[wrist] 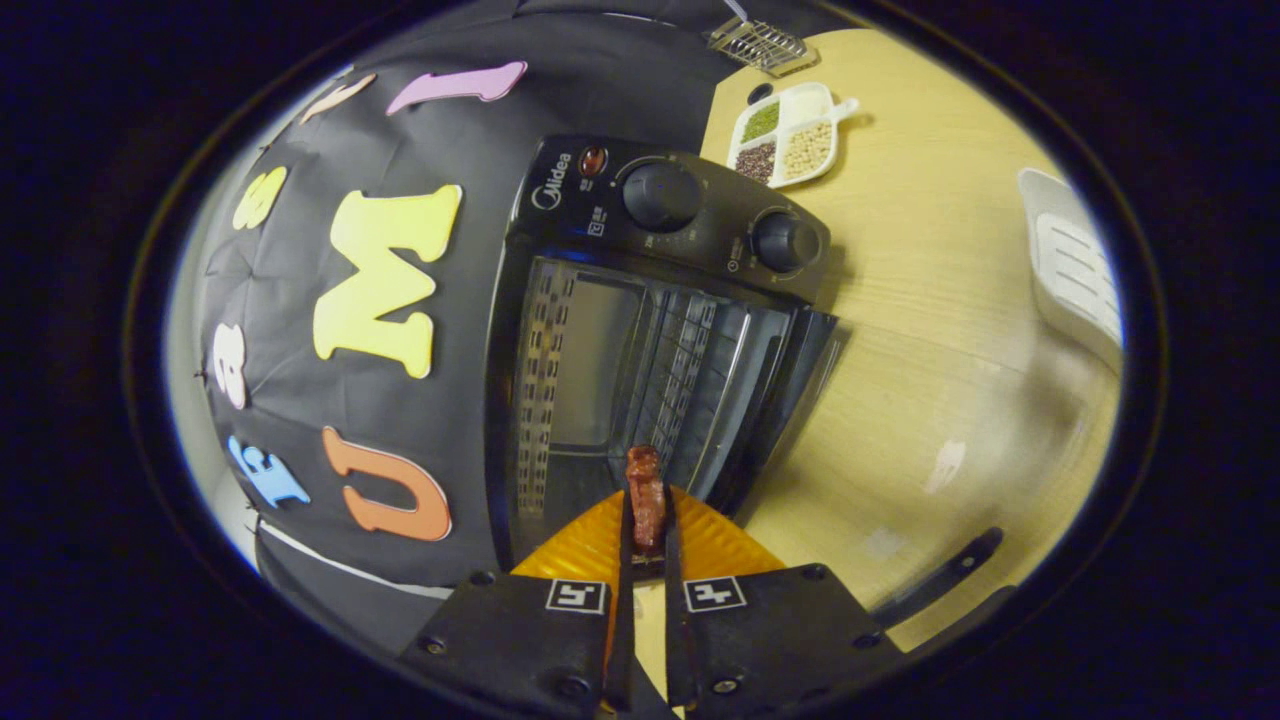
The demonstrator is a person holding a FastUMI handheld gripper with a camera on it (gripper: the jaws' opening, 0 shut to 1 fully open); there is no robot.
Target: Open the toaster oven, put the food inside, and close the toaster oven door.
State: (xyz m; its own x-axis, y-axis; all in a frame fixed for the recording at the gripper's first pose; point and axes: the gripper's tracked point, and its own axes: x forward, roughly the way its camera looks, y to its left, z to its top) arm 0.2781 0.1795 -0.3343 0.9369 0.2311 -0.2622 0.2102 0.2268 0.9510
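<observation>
The view is rolled, so the oven appears turned on its side against the black booth wall. Its door is swung open toward 4 o'clock of the cavity, and the inside shows a perforated wall and wire rack guides. The control panel sits at 12 o'clock of the cavity, with a small red lamp, one knob and a second knob running toward 3 o'clock.

The gripper is nearly closed, both fingers pressing on a reddish-brown sausage. The sausage sticks out past the fingertips, its far end just at the oven's open mouth, over the cavity's near edge.

At 1 o'clock of the oven, on the wooden table, lies a white divided dish holding green, dark and pale grains. Beyond it, at 12 o'clock, rests a wire rack. At 3 o'clock, well apart from the oven, sits a white tray.
</observation>
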